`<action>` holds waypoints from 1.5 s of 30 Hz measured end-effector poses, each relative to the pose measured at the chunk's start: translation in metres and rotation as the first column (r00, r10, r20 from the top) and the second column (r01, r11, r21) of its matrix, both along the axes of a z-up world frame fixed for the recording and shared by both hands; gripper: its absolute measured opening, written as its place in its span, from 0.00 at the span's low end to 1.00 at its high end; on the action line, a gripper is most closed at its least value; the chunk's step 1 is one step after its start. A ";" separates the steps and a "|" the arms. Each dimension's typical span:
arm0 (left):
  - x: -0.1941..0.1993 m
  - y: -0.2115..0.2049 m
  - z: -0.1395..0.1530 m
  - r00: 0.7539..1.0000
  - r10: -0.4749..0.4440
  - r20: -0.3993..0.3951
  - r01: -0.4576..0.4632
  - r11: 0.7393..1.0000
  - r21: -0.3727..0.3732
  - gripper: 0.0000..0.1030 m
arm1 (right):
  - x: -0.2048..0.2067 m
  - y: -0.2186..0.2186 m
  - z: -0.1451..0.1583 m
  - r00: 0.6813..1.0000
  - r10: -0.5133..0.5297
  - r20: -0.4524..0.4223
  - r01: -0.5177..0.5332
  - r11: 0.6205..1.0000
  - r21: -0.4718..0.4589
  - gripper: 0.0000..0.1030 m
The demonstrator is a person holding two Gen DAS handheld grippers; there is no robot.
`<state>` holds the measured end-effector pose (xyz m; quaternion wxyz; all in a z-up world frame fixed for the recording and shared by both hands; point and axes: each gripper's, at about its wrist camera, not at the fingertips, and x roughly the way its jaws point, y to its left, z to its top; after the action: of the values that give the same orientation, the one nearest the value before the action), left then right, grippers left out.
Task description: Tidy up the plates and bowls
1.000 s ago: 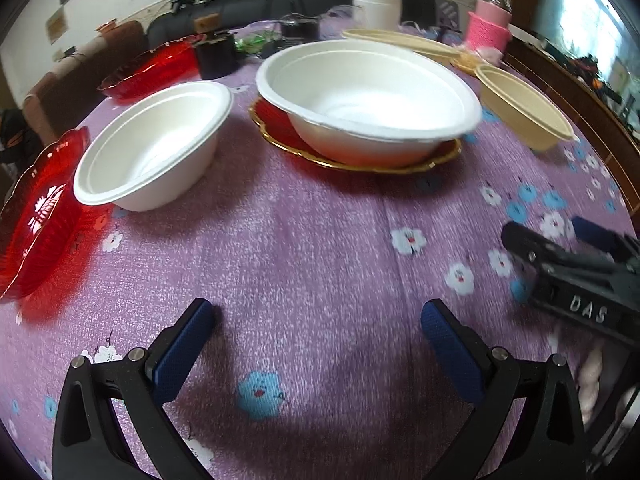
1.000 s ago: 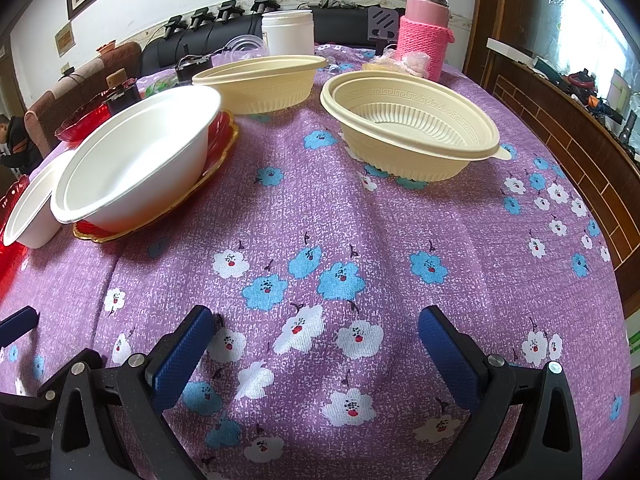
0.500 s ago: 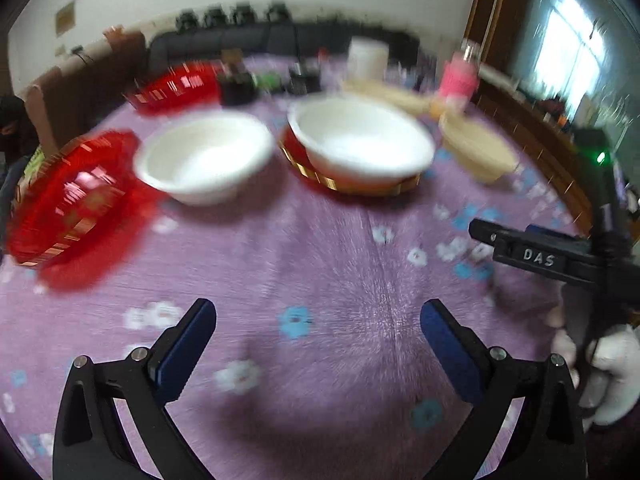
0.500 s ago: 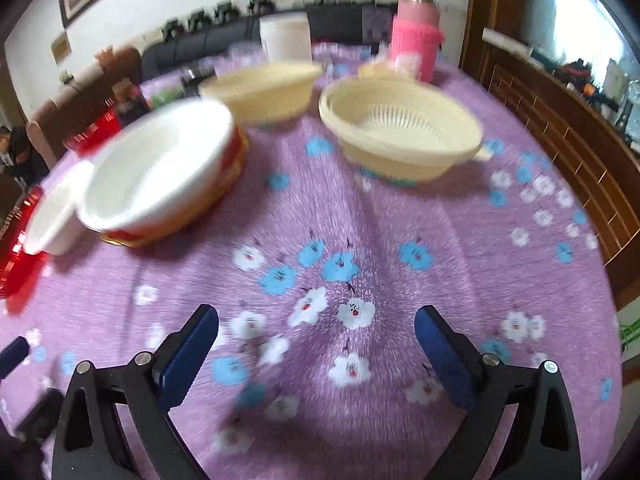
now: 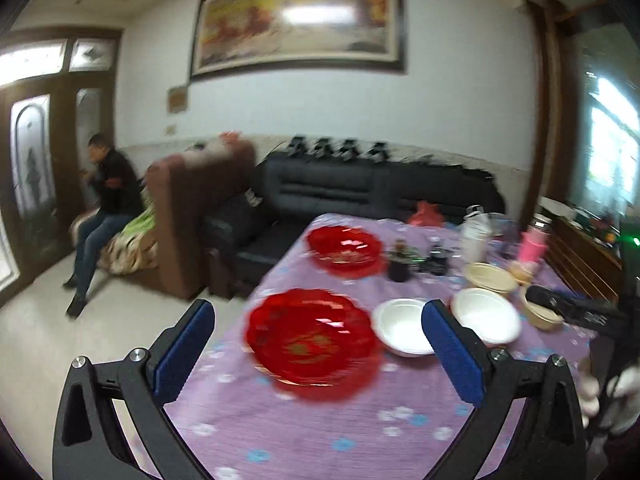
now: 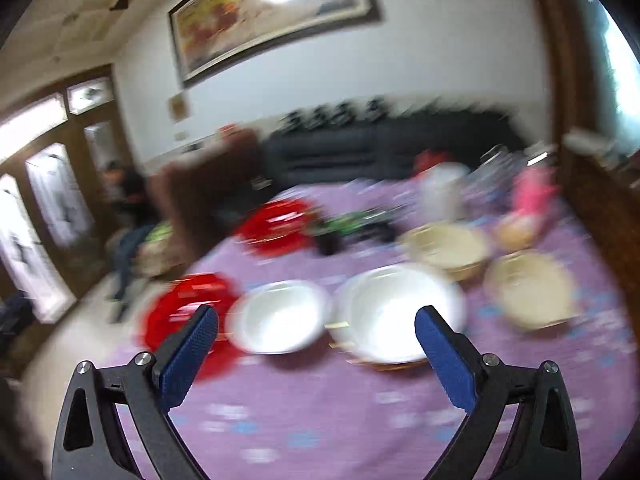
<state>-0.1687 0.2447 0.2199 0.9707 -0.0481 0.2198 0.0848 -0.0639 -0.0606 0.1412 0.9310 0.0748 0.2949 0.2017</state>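
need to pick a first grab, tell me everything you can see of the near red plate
The near red plate is translucent, glassy-looking red with a scalloped rim and a faint gold pattern in its centre. It lies flat and empty on the purple flowered tablecloth near the table's left edge, just left of the smaller white bowl; whether they touch is lost in blur. It sits centred ahead of the open left gripper, which is not touching it.

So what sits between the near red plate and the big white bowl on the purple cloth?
A smaller white bowl, between the near red plate and the big white bowl; both views show it.
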 end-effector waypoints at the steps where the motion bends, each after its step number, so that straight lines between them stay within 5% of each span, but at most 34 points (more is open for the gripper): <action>1: 0.013 0.018 0.000 0.999 0.023 -0.039 -0.023 1.000 -0.012 1.00 | 0.009 0.010 -0.003 0.998 0.045 -0.048 -0.044 0.998 0.034 0.97; 4: 0.043 0.059 -0.010 0.992 0.041 -0.123 -0.047 0.998 -0.048 1.00 | 0.033 0.057 -0.028 0.966 0.181 -0.185 -0.166 0.982 0.095 0.97; 7: 0.070 0.101 -0.047 0.968 0.065 -0.241 -0.094 0.990 -0.109 1.00 | 0.044 0.096 -0.060 0.933 0.250 -0.257 -0.236 0.968 0.085 0.80; 9: 0.081 0.111 -0.071 0.955 0.049 -0.294 -0.102 0.981 -0.167 0.91 | 0.051 0.116 -0.087 0.898 0.287 -0.333 -0.265 0.958 0.110 0.71; 13: 0.107 0.131 -0.116 0.936 0.010 -0.351 -0.120 0.948 -0.293 0.88 | 0.067 0.141 -0.118 0.859 0.297 -0.416 -0.265 0.955 0.136 0.71; 17: 0.138 0.137 -0.143 0.926 0.009 -0.378 -0.139 0.938 -0.318 0.88 | 0.075 0.152 -0.132 0.846 0.282 -0.452 -0.245 0.959 0.140 0.71; 20: 0.162 0.140 -0.157 0.915 0.005 -0.404 -0.147 0.935 -0.321 0.86 | 0.082 0.161 -0.141 0.846 0.256 -0.467 -0.222 0.967 0.126 0.71; 22: 0.175 0.141 -0.167 0.904 -0.017 -0.428 -0.142 0.931 -0.335 0.75 | 0.092 0.166 -0.147 0.848 0.235 -0.475 -0.205 0.972 0.115 0.71; 24: 0.184 0.142 -0.175 0.893 -0.036 -0.449 -0.139 0.926 -0.350 0.48 | 0.097 0.166 -0.149 0.849 0.215 -0.483 -0.182 0.976 0.116 0.68; 28: 0.194 0.141 -0.185 0.882 -0.069 -0.466 -0.134 0.912 -0.388 0.30 | 0.104 0.170 -0.155 0.850 0.201 -0.488 -0.164 0.979 0.117 0.52; 31: 0.195 0.136 -0.189 0.877 -0.063 -0.476 -0.130 0.923 -0.362 0.26 | 0.104 0.171 -0.159 0.843 0.222 -0.489 -0.170 0.974 0.149 0.33; 36: 0.187 0.138 -0.188 0.876 -0.057 -0.479 -0.133 0.926 -0.354 0.15 | 0.099 0.174 -0.155 0.864 0.210 -0.458 -0.176 0.978 0.116 0.31; 45: 0.142 0.133 -0.151 0.915 -0.013 -0.402 -0.132 0.935 -0.330 0.15 | 0.079 0.174 -0.130 0.891 0.256 -0.374 -0.237 0.967 0.098 0.30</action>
<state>-0.0268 0.3780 0.0687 0.8782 -0.2087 0.4224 0.0823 0.0154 0.1139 0.0111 0.8199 0.0978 0.4734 0.3067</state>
